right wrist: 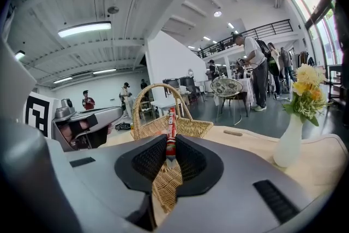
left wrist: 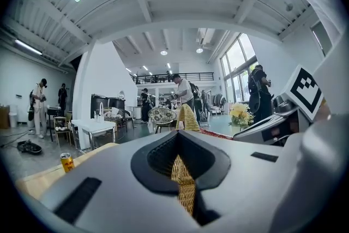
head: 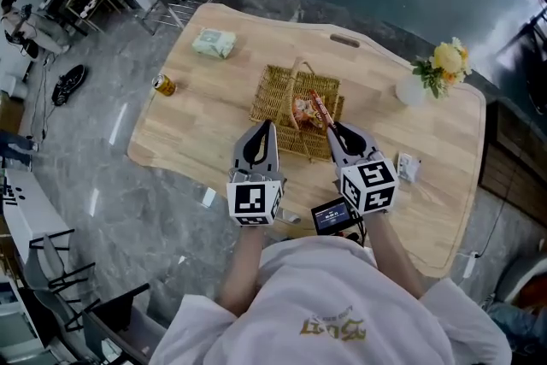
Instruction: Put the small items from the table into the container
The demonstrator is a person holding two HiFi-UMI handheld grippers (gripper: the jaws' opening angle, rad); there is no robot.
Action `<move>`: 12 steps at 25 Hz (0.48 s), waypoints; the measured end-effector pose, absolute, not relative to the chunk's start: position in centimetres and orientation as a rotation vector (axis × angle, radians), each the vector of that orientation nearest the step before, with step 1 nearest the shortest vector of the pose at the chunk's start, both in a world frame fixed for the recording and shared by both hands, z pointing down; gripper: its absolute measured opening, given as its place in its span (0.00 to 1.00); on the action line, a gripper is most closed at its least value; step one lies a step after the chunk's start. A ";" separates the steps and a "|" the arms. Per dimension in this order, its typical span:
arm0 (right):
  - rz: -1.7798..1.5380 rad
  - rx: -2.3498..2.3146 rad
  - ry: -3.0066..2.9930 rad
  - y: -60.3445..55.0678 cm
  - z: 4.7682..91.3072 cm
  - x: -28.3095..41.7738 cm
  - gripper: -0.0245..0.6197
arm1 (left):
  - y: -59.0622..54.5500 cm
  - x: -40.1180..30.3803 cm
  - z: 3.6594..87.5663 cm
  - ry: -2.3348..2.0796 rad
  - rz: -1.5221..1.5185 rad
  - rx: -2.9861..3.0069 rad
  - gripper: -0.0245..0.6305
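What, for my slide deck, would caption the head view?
Right claw holds a red snack stick at the basket; left claw at its edge.

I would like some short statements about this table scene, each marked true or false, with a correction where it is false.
1. The right tool grips a long red packet. True.
2. The woven wicker basket is empty. False: snack packets already lie in it.
3. The gold drink can is inside the basket. False: it is on the light wooden table, left of the basket.
4. The white vase with yellow flowers stands on the table's right side. True.
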State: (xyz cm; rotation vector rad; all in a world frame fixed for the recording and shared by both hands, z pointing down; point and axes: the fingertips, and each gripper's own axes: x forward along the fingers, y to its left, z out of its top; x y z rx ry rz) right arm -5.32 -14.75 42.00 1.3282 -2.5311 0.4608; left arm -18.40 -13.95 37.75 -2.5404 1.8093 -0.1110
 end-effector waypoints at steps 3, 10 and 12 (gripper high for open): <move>0.465 1.335 -2.527 -16.1 42.2 -5.8 0.14 | -15.1 -18.7 38.2 1.805 -0.115 -2.556 0.04; 0.467 1.338 -2.515 -18.3 42.8 -6.6 0.14 | -16.7 -19.1 39.6 1.798 -0.131 -2.597 0.04; 0.468 1.342 -2.521 -18.5 43.0 -6.7 0.14 | -16.8 -19.4 40.0 1.808 -0.133 -2.601 0.04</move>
